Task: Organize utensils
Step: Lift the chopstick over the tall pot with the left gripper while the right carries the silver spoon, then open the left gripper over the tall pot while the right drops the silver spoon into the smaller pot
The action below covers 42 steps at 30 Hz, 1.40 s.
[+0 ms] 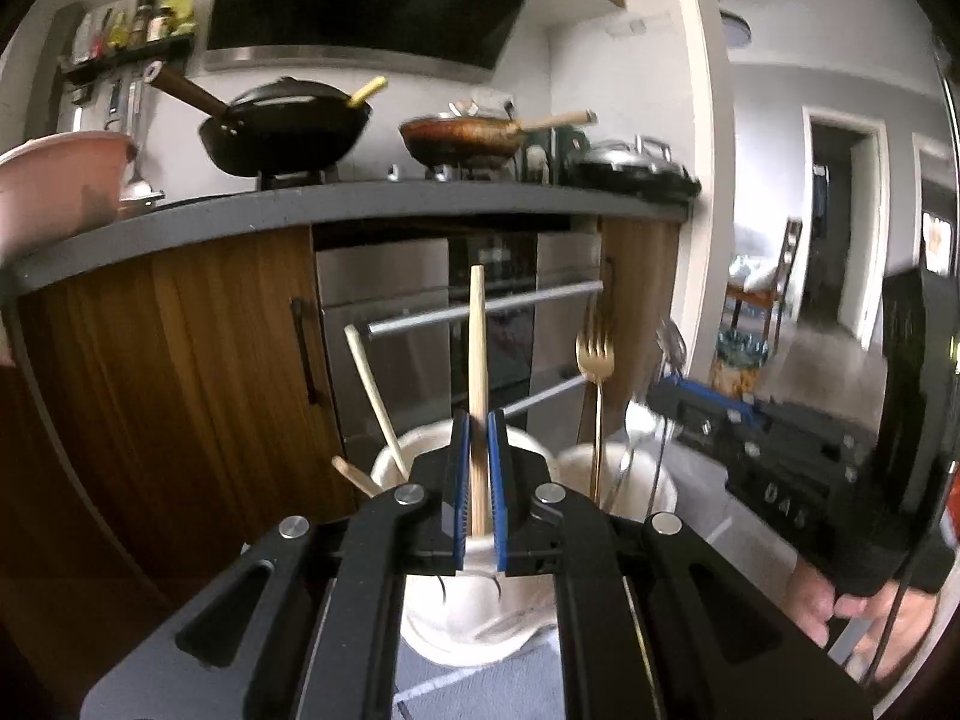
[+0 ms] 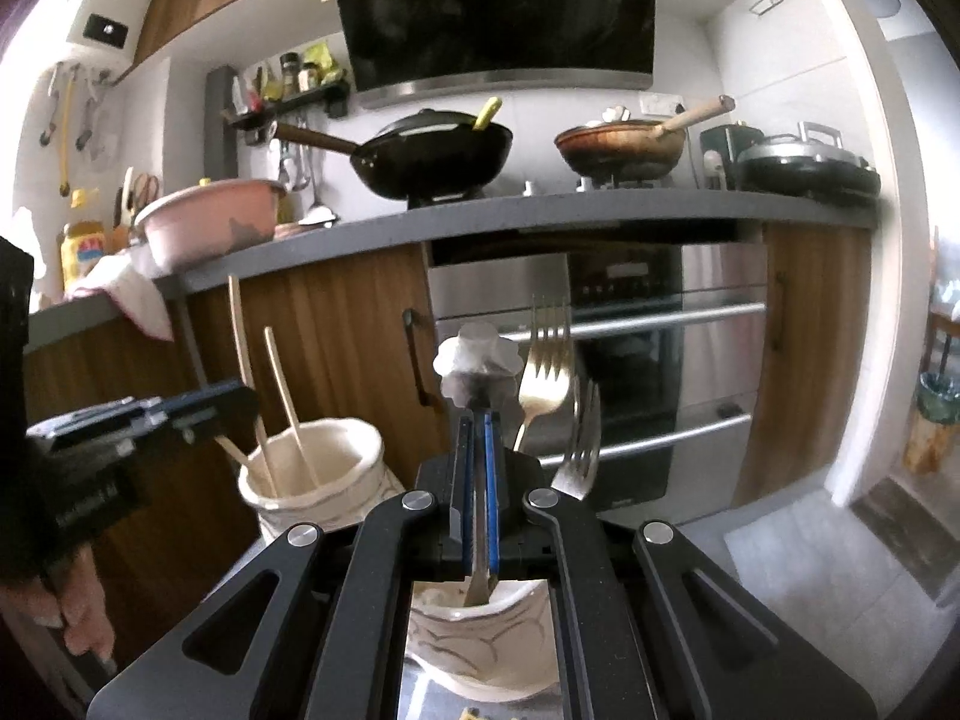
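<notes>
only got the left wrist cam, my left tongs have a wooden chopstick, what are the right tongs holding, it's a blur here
Observer: The right tongs are shut on a silver metal utensil with a scalloped, flower-shaped end.
Operator: is it in a jar yet
Observer: Its lower end dips inside the white ceramic jar directly beneath those tongs.
Operator: any fork there besides the gold one
Observer: Yes, a silver metal fork stands tines up, just right of the gold metal fork.
</notes>
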{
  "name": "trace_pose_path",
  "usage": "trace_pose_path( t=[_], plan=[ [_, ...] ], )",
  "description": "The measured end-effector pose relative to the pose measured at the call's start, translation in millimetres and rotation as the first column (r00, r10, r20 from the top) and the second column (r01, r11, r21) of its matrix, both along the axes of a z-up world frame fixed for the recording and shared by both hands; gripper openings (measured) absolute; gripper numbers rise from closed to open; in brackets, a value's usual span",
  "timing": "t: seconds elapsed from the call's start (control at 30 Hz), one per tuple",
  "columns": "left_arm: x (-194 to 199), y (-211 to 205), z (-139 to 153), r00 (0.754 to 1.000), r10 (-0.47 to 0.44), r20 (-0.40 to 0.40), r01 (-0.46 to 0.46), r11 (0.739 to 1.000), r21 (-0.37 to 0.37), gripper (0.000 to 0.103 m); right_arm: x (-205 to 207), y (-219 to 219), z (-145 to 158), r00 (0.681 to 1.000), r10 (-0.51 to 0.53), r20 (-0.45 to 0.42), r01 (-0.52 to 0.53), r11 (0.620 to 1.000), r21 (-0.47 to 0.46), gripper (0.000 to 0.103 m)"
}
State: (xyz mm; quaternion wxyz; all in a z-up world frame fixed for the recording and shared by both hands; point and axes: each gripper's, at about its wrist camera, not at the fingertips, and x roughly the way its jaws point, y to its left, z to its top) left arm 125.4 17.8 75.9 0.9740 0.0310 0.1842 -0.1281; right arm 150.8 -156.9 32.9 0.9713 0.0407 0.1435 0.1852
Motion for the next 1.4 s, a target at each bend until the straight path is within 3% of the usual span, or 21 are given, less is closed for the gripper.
trace_pose_path(
  t=[0.5,0.6,0.7,0.97,1.1,1.17,1.3,1.4],
  plan=[
    [2.8,-0.3,-16.0,0.999,-0.013,-0.047,0.014,1.0,0.018,0.006,10.1,-7.0,-11.4,0.998,-0.022,-0.053,0.023,1.0,0.016,0.004],
    [2.1,-1.0,-16.2,0.998,-0.023,-0.052,0.024,1.0,0.015,0.01,9.7,-7.9,-12.4,0.998,-0.032,-0.055,0.033,0.999,0.015,0.004],
    [0.8,-1.4,-15.9,0.998,-0.024,-0.051,0.025,1.0,0.012,0.02,9.3,-11.8,-13.8,0.996,-0.058,-0.069,0.059,0.998,0.016,0.005],
    [-2.9,-3.4,-14.1,0.999,-0.026,-0.041,0.027,1.0,0.011,0.025,10.3,-22.7,-15.9,0.991,-0.084,-0.1,0.087,0.996,0.029,0.006],
    [-4.2,-4.8,-14.3,0.999,-0.028,-0.035,0.028,1.0,0.012,0.035,11.5,-23.3,-17.5,0.991,-0.08,-0.109,0.084,0.996,0.031,0.01],
    [-4.8,-4.9,-14.1,0.999,-0.026,-0.032,0.027,1.0,0.014,0.038,10.5,-23.7,-16.7,0.991,-0.08,-0.104,0.083,0.996,0.032,0.017],
    [-8.3,-3.9,-11.5,1.0,-0.009,-0.009,0.009,1.0,0.009,0.066,4.4,-28.2,-13.1,0.992,-0.081,-0.095,0.086,0.995,0.053,0.032],
    [-15.1,-1.2,-7.8,0.999,0.016,0.032,-0.016,1.0,0.001,0.087,-4.3,-34.6,-8.9,0.993,-0.08,-0.089,0.086,0.994,0.068,0.049]
  ],
)
